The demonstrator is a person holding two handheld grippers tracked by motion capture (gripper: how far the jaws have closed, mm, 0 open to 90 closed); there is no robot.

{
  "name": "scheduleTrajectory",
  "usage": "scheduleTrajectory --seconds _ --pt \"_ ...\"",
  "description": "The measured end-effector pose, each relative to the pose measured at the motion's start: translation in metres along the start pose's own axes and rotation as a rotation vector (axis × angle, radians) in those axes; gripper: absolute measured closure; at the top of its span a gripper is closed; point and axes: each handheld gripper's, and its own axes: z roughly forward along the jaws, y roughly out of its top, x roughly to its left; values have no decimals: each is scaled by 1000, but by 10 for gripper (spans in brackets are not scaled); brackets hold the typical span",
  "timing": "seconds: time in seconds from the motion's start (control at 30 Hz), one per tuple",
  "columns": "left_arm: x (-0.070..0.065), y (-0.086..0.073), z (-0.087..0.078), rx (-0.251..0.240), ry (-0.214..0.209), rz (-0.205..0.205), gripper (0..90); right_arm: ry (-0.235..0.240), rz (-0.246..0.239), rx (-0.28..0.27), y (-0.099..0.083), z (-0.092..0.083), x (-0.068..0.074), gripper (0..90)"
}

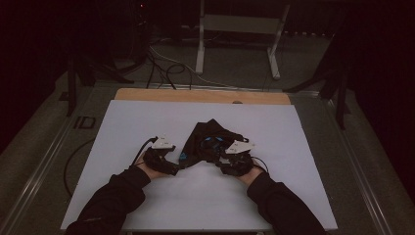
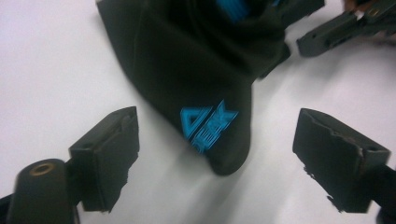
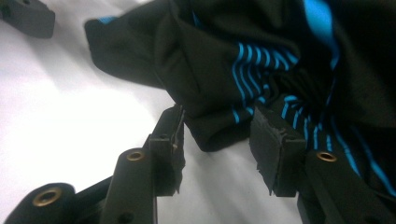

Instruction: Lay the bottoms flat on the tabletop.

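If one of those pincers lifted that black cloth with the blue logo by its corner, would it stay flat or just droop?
Probably droop: the black garment lies crumpled in soft folds, so it looks limp. It seems thin and light. Pushed, it would likely bunch on the white table cover rather than slide whole.

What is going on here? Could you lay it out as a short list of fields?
Surface: white sheet covering a wooden table
Item: crumpled black fabric garment with blue stripes and a blue logo, lying on the sheet
Left tool: jaws wide open, either side of the garment's logo corner, not gripping
Right tool: jaws open around a striped fold, not closed on it
Holder: a person in dark sleeves, one tool in each hand
Lighting: dim room
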Motion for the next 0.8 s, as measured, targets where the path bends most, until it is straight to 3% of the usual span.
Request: scheduleTrajectory --seconds 0.27,0.37,0.57,0.8 --pt "1 -4 13 42 -25 2 389 -40 -35 54 2 12 9 580" --pt "1 -4 18 64 -23 8 487 -56 -29 63 2 14 8 676" --pt "0 -3 20 69 -21 11 805 -67 -56 63 2 12 7 876" --pt "-3 1 6 64 -6 42 851 -36 -92 51 2 -4 8 897"
